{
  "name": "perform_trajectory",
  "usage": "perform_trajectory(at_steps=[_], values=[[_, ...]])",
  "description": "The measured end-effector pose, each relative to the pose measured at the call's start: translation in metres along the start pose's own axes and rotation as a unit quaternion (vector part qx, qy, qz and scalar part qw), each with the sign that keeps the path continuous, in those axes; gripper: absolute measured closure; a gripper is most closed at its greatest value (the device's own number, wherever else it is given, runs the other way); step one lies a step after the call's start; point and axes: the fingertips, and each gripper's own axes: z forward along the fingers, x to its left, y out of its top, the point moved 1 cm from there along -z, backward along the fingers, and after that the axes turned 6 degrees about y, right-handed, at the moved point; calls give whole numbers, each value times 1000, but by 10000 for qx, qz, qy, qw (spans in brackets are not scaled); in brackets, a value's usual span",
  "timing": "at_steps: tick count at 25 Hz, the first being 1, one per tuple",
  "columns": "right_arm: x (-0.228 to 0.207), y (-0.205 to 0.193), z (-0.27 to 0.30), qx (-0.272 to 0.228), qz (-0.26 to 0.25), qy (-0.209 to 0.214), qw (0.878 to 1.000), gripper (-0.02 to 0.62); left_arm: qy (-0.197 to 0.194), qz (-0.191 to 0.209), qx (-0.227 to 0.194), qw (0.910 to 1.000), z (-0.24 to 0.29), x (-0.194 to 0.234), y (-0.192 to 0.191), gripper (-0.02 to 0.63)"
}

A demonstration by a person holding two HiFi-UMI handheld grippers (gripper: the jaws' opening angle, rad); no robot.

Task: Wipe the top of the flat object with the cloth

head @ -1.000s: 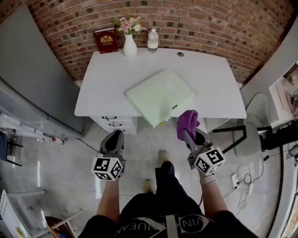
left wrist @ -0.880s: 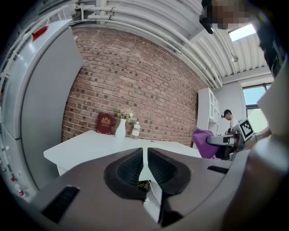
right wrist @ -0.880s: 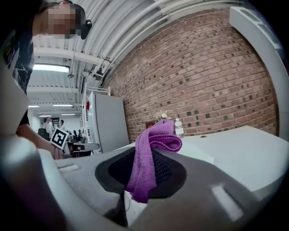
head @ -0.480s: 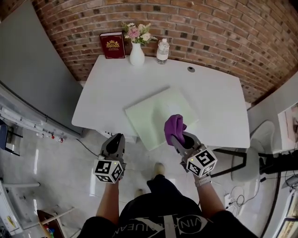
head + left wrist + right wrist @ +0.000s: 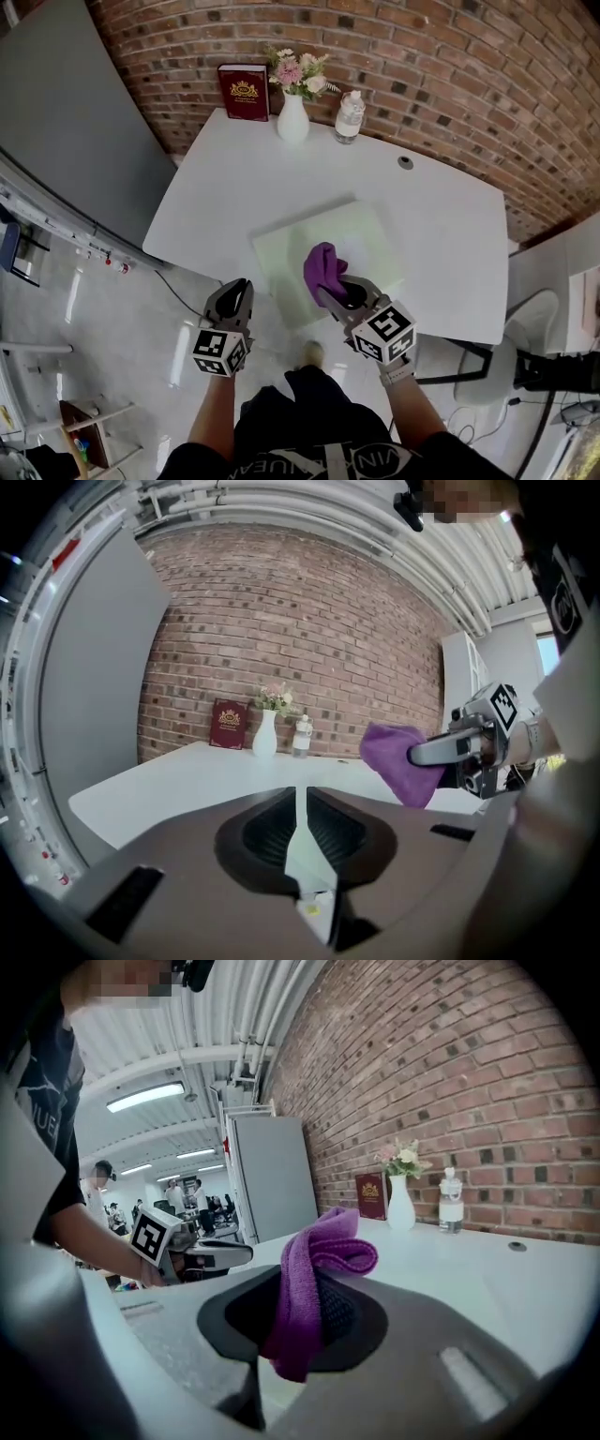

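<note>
R tongs [image 5: 325, 289] clenched on purple cloth [image 5: 322, 262], bunched betw. the jaws, over pale green flat board [image 5: 370, 239] nr its 7 o'clock corner; contact w/ board unclear. Board lies at counter's [image 5: 225, 187] 6 o'clock edge. L tongs [image 5: 233, 289] clenched, empty, off counter at board's 8 o'clock. Vase [image 5: 292, 120] at counter's 12.

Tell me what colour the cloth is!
Purple. The cloth shows best in the right gripper view.
</note>
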Motion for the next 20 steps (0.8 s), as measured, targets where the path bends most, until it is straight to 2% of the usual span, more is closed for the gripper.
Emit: perform_trajectory(at_steps=[4,6,9,14,18,20], values=[[-11,3,34,735,-217,156,9969,528,-64,119,80,9999,18,-2,-2,572],[-13,9,53,842,-319,284,9955,528,-96,118,132,9998,26,0,-2,572],[-11,22,82,800,-195,510,9953,528,-143,153,236,9995,38,7,-4,572],[-13,26,127,1322,-297,620,9888,528,-381,444,554,9967,50,14,-18,571],[-4,36,151,1081,124,931,9897,528,-486,423,565,9963,50,24,-19,571],[-8,26,160,1255,415,932,9868,528,-539,411,576,9960,51,27,-17,572]])
